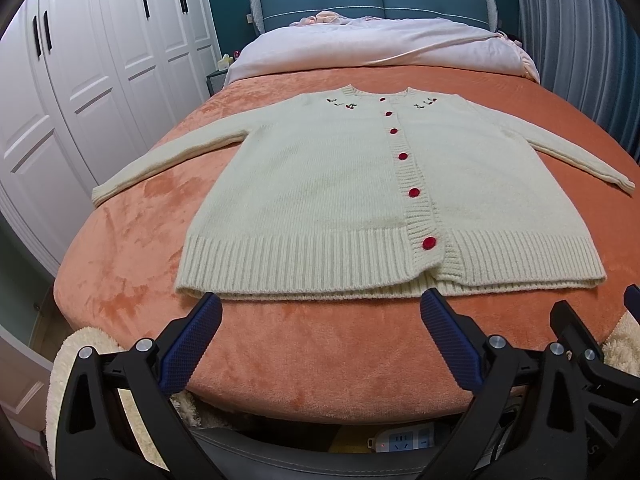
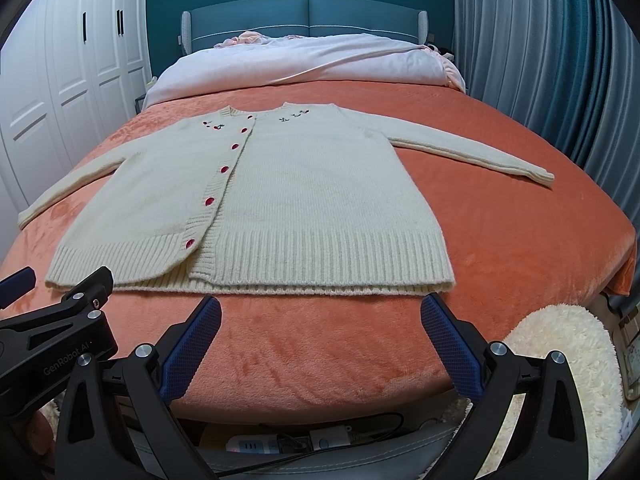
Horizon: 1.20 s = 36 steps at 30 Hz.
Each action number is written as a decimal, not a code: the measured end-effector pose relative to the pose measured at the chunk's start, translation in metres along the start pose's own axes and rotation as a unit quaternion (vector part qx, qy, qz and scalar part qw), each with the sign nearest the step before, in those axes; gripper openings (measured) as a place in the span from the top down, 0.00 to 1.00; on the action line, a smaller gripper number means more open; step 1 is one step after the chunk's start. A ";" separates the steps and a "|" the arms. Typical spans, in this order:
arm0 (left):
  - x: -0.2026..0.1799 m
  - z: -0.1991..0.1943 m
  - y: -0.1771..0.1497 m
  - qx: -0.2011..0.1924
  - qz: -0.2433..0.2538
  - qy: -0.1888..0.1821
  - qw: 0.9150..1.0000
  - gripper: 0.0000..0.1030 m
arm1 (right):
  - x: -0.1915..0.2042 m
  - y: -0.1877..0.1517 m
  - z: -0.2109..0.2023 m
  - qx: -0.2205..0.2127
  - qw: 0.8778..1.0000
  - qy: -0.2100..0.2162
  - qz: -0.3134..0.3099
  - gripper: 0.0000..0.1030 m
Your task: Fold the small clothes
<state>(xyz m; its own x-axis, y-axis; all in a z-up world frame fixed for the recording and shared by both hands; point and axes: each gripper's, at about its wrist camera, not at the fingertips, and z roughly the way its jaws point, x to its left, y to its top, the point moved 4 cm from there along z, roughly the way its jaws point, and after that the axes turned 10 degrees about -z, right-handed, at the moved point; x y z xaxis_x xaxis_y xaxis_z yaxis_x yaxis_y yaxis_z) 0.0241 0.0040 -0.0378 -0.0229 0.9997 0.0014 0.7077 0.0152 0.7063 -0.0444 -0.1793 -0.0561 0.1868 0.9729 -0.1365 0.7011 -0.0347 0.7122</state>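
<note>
A cream knit cardigan (image 1: pixel 320 184) with red buttons lies flat and face up on the orange blanket (image 1: pixel 280 344), both sleeves spread out to the sides. It also shows in the right wrist view (image 2: pixel 304 200). My left gripper (image 1: pixel 320 304) is open and empty, its blue pads just short of the ribbed hem, left of the button band. My right gripper (image 2: pixel 320 306) is open and empty, just short of the hem's right half. The right gripper's edge (image 1: pixel 580 332) shows in the left wrist view, and the left gripper's body (image 2: pixel 60 320) in the right wrist view.
The bed has a pale folded duvet (image 1: pixel 372 48) and teal headboard (image 1: pixel 372 0) at the far end. White wardrobes (image 1: pixel 80 80) stand left, grey-blue curtains (image 2: pixel 540 60) right. A fluffy cream rug (image 2: pixel 568 360) and power strips (image 1: pixel 400 440) lie below the bed's near edge.
</note>
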 end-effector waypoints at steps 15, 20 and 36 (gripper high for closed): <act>-0.001 0.000 -0.001 0.002 -0.002 0.000 1.000 0.06 | 0.000 -0.001 0.001 0.001 1.000 0.000 0.000 0.05; -0.001 0.000 -0.002 0.002 -0.002 0.000 1.000 0.06 | 0.000 -0.001 0.001 0.002 1.000 0.001 0.000 0.05; 0.000 0.002 -0.001 0.008 -0.005 0.001 1.000 0.06 | -0.002 -0.002 0.005 0.010 1.000 0.006 0.005 0.05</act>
<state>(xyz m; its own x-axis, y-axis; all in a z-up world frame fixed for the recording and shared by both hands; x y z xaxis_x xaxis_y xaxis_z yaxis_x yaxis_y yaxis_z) 0.0245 0.0042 -0.0401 -0.0322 0.9995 -0.0046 0.7190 0.0264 0.6945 -0.0429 -0.1820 -0.0607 0.1859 0.9752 -0.1202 0.7131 -0.0497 0.6993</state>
